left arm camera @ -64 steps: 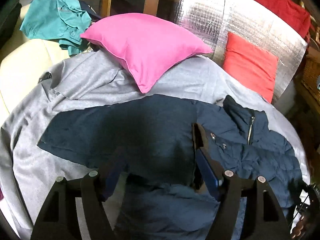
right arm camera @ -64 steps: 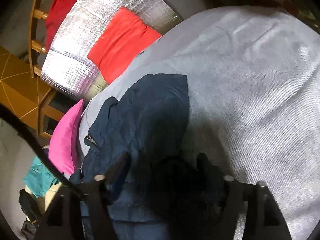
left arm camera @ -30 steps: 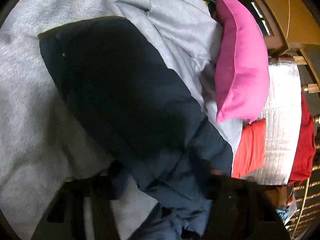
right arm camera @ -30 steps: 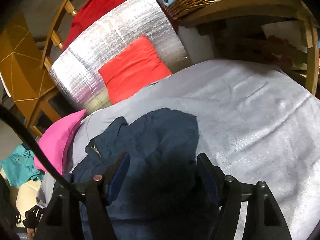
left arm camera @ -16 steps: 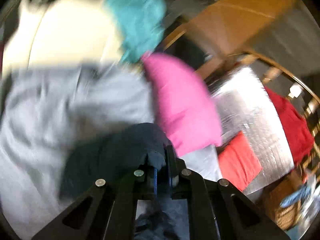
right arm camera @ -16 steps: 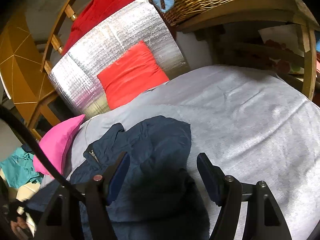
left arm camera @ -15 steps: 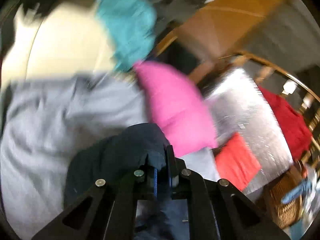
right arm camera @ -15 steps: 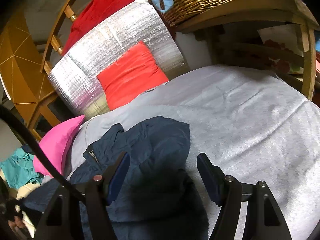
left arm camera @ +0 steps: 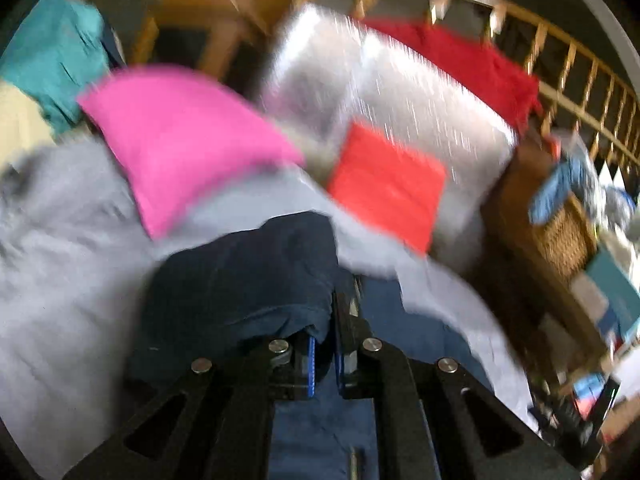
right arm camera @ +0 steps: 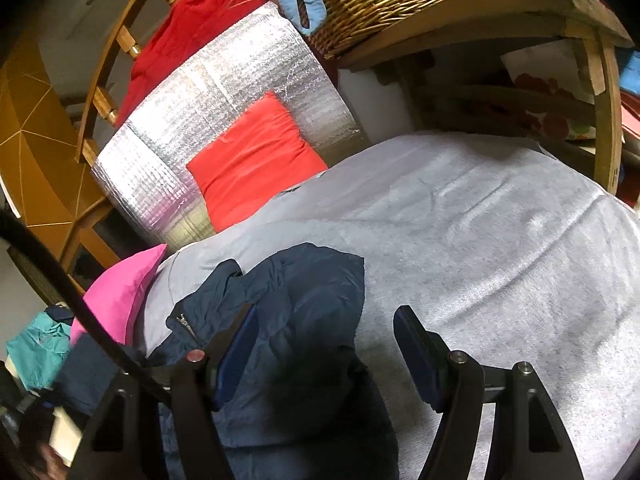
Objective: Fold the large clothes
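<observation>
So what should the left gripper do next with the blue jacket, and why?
Probably carry the pinched sleeve across onto the body of the jacket and lay it flat. The left gripper is shut on a bunched piece of the jacket, lifted above the grey blanket. The right gripper is open over the jacket, holding nothing, so it could press the fold afterwards.

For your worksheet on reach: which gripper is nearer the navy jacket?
Left. The left gripper is clamped on the navy jacket; the right gripper hovers open above it.
</observation>
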Available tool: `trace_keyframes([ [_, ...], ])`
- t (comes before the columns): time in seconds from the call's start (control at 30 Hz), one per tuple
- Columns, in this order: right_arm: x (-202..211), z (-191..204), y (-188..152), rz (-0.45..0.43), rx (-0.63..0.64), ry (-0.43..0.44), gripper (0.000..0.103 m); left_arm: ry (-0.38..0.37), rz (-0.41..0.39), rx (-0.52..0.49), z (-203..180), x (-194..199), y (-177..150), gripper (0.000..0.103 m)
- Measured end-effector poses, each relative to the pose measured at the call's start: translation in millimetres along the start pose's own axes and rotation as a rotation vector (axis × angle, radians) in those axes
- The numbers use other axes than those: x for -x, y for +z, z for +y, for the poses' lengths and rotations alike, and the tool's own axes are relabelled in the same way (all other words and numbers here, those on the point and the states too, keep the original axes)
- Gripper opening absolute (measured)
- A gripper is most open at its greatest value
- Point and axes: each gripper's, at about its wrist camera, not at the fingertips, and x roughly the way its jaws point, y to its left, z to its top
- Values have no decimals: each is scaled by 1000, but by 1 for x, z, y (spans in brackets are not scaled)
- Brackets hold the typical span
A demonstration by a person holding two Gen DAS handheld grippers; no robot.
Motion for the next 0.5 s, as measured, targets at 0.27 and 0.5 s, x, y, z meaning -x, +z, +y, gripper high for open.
trace_keyframes([
  [0.27, -6, 3, 1, 28, -1, 3, 72, -82, 379, 246, 26, -61, -42, 70],
  [0.5, -3, 7, -2, 28, 3, 21, 72, -167, 340, 354, 60, -22, -29, 76],
])
